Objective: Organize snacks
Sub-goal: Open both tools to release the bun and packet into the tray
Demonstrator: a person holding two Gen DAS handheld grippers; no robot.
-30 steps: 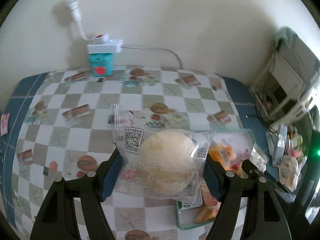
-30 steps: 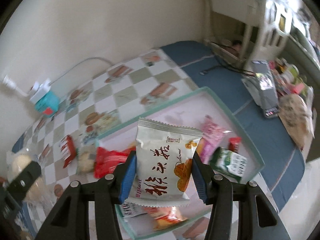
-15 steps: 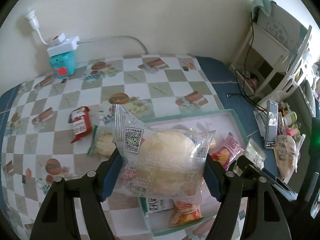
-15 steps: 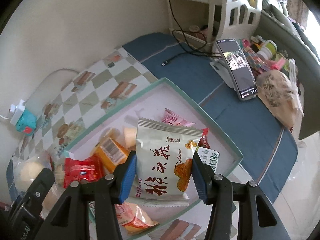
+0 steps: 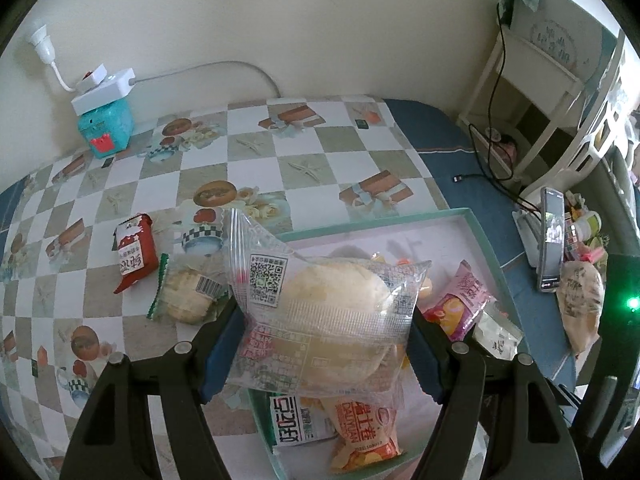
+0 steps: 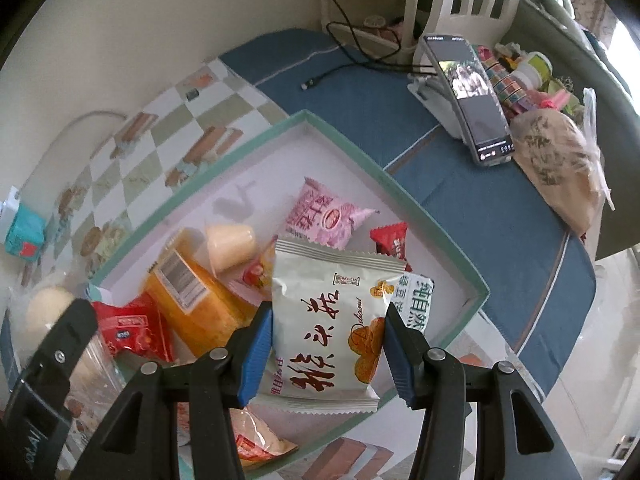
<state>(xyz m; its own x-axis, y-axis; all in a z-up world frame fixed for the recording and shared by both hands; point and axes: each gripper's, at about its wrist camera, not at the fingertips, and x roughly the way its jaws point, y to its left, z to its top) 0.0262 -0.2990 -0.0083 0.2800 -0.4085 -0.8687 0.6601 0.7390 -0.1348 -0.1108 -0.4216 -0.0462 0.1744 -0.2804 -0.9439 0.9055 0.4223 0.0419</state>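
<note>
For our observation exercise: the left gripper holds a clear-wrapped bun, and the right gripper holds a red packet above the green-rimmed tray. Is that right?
Not quite. The right gripper holds a white snack bag, not a red packet, as the right wrist view shows. The left gripper does hold the clear-wrapped bun, above the green-rimmed tray.

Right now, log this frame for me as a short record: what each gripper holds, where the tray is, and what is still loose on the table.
left gripper: shut on clear-wrapped bun, above the tray's near-left part
right gripper: shut on white chip bag, above the tray
tray: green-rimmed, holds several snacks already
loose on table: red packet, wrapped pastry, both left of the tray
phone: propped on the blue cloth
</note>
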